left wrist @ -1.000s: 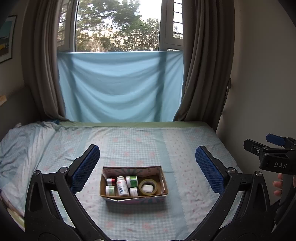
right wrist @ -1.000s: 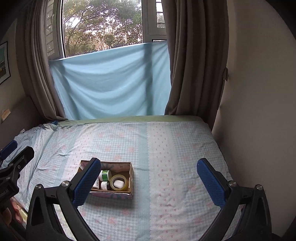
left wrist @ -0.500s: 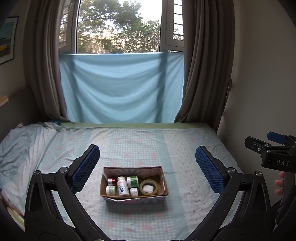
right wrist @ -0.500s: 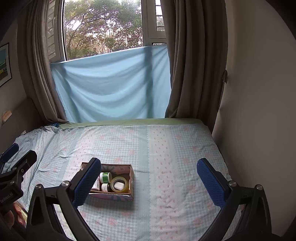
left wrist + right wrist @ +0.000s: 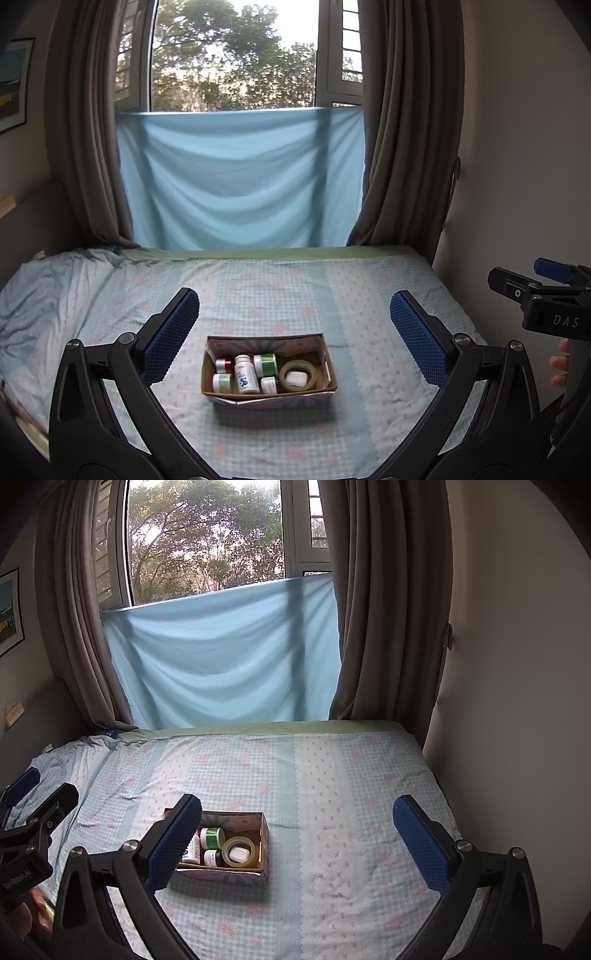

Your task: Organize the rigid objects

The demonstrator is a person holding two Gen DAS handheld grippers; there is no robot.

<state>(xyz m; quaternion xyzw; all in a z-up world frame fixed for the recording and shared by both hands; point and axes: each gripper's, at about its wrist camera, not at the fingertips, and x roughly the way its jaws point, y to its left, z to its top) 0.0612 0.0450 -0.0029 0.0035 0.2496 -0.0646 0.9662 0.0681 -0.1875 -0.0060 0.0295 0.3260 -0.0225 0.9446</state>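
A small cardboard box (image 5: pixel 329 365) (image 5: pixel 264 834) sits on the bed. Inside it lie several small pill bottles (image 5: pixel 246 378) with green and white labels, a red-capped one (image 5: pixel 223 365), and a tape roll (image 5: pixel 297 376) (image 5: pixel 239 852) with a white case inside its ring. My left gripper (image 5: pixel 294 332) hangs open above and behind the box, nothing between its blue pads. The right gripper (image 5: pixel 297 840) is also open and empty, held to the right of the box; its left finger (image 5: pixel 173 843) hides the box's left part.
The bed (image 5: pixel 280 288) wears a light blue checked sheet with pink flowers. A wall (image 5: pixel 517 701) runs along its right side. Grey curtains (image 5: pixel 402 147) and a blue cloth (image 5: pixel 240 184) cover the window behind. A person's fingers (image 5: pixel 559 363) hold the right gripper's handle.
Both grippers have lifted and tipped slightly, so the box sits a little lower and nearer in both views. Jaws stayed open; nothing in the box moved.
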